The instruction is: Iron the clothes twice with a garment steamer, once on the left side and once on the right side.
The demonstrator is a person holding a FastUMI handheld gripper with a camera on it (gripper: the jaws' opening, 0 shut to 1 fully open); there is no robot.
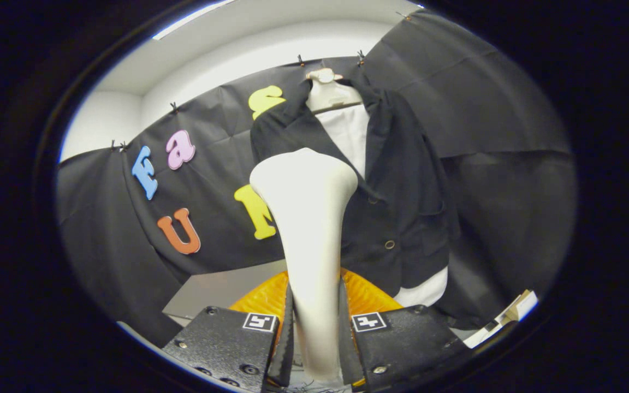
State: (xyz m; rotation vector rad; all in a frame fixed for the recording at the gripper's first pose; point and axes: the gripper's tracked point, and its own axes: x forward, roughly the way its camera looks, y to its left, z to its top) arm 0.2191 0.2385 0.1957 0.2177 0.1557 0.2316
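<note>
While claw (315,333) clamps steamer (308,218), jacket (402,191) beyond (upright)

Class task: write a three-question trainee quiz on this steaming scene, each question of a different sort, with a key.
1. True or false: the claw is shut on the steamer.
2. The dark jacket hangs on: A) a mannequin B) a chair C) a hook.
3. Fill in: the steamer's head sits in front of the jacket's ____ side, as seen in the gripper view.

Key: 1 true; 2 A; 3 left.

Hand-held gripper (314,327), both fingers (284,338) clamped on the steamer handle (312,229).
</note>
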